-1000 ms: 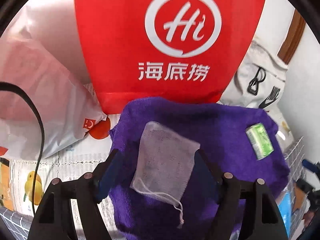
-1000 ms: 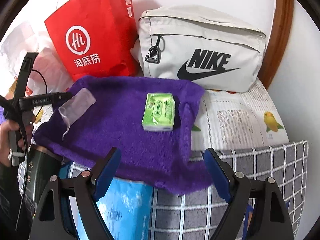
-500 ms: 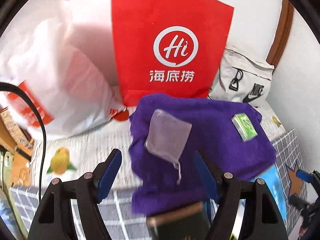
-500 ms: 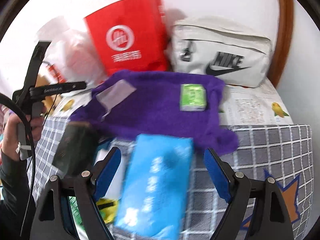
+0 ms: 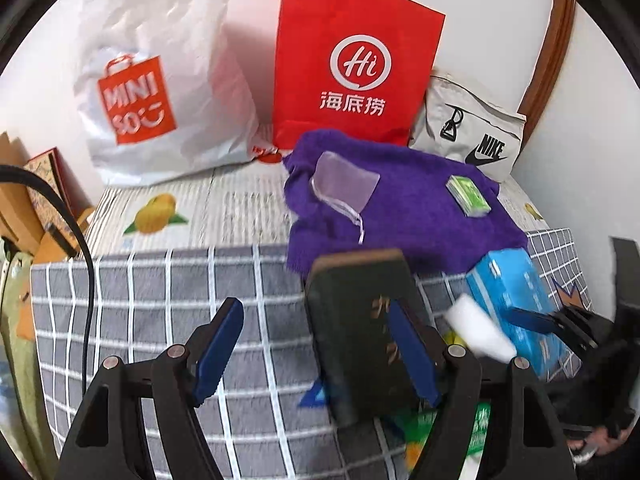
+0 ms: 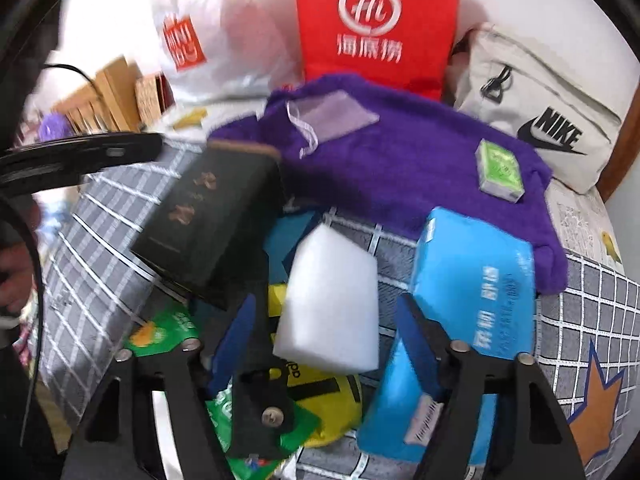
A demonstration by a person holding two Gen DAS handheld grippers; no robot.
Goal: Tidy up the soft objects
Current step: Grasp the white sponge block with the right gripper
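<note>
Clutter crowds the grey checked cloth point(image 5: 168, 300) in both wrist views. At the back, against the wall, stand a white plastic bag point(image 5: 160, 80) with an orange logo, a red paper bag point(image 5: 352, 64) and a pale grey zip pouch point(image 5: 468, 136) with a black swoosh. In front of them a purple towel point(image 5: 412, 216) lies spread, carrying a sheer drawstring pouch point(image 5: 344, 182) near its left end and a small green tissue packet point(image 5: 468, 195) toward its right, the two well apart. Nearer the cameras a dark green box point(image 6: 212, 236) with gilt lettering lies tilted, one end overlapping the towel's front edge; in the left wrist view it covers much of the ground behind the left gripper's right finger. Beside it sits a white foam block point(image 6: 332, 300), and just to the right of that a blue tissue pack point(image 6: 468, 320) whose far end touches the towel. Under the block and box a yellow item point(image 6: 328, 400) and a green wrapper point(image 6: 168, 332) show only in parts. The left gripper point(image 5: 316, 352) stands with its jaws well apart over the checked cloth, nothing between them. The right gripper point(image 6: 328, 344) has just been closing its jaws; the foam block lies between the blue pads, but blur hides whether they press on it, so I cannot tell whether it is gripped. A person's hand point(image 6: 14, 276) shows at the left edge of the right wrist view.
</note>
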